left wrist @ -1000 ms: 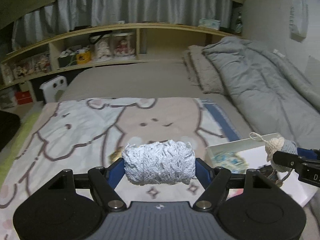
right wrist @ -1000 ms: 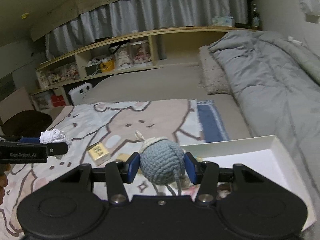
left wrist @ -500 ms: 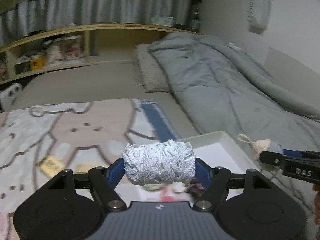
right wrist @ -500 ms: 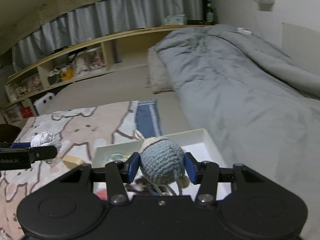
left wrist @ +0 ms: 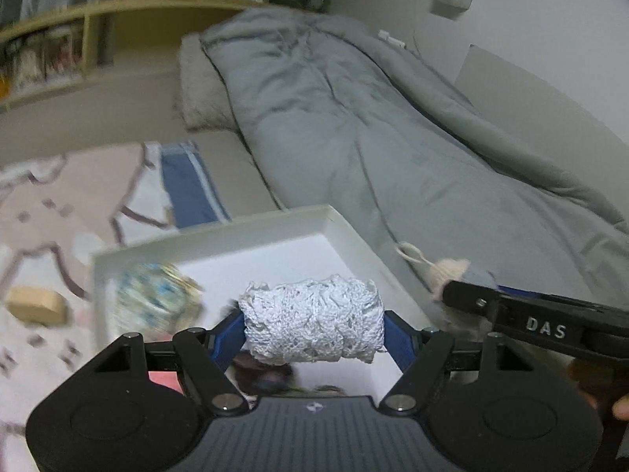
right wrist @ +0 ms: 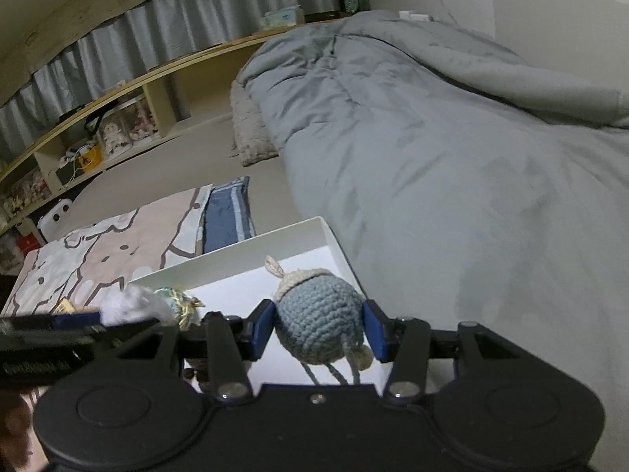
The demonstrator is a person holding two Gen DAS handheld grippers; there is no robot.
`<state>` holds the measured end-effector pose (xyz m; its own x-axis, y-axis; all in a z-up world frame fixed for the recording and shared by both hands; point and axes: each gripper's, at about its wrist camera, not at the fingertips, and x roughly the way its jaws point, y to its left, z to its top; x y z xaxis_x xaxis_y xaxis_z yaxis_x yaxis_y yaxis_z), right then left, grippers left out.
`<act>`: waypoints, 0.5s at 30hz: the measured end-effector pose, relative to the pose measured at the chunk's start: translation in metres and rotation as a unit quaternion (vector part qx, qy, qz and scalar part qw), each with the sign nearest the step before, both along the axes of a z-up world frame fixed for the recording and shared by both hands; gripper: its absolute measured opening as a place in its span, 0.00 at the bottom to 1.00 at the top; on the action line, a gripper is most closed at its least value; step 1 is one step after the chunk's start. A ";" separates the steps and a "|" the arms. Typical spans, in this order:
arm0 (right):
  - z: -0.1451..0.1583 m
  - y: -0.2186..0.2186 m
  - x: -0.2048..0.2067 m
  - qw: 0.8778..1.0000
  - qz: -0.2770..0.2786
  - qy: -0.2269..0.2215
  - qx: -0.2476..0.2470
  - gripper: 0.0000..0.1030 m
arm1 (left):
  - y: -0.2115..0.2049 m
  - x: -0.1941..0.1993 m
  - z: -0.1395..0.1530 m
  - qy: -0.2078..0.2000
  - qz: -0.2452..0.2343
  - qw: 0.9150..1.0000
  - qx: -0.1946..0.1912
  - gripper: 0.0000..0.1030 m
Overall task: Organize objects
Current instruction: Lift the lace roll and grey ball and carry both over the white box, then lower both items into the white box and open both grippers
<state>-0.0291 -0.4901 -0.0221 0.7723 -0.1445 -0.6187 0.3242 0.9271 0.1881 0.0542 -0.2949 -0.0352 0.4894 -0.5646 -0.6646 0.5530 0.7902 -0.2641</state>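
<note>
The left gripper (left wrist: 313, 324) is clamped on a white lace roll (left wrist: 312, 320), its 2 blue pads pressing the roll's ends, and the roll is held crosswise in the air above the near part of a white box (left wrist: 212, 232). The right gripper (right wrist: 317, 328) is closed on a blue crocheted toy (right wrist: 316, 324), pads against its 2 sides; the toy has a cream cap with a small loop on top, and thin blue strands hang below it. The toy hangs over the right part of the same box, near its right wall.

The box lies open on the bed, partly on a cartoon-print blanket (left wrist: 51, 204) with a blue stripe at its far edge, and just beside a grey duvet (left wrist: 373, 126) bunched along the right. In the box's near left part sits a blurred blue-and-white patterned thing (left wrist: 151, 299); darker small things lie at its near edge, too hidden to name. A small tan block (left wrist: 37, 306) rests on the blanket left of the box. Far off, a wooden shelf (right wrist: 129, 94) runs under grey curtains, holding boxed dolls and clutter. From the left camera, the right gripper comes in from the right edge, with the toy's cap beyond the box's right wall.
</note>
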 end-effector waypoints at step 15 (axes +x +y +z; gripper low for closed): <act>0.010 -0.009 0.046 0.999 0.050 -0.001 -0.022 0.48 | -0.080 -0.011 -0.065 0.118 -0.008 0.993 -0.026 0.73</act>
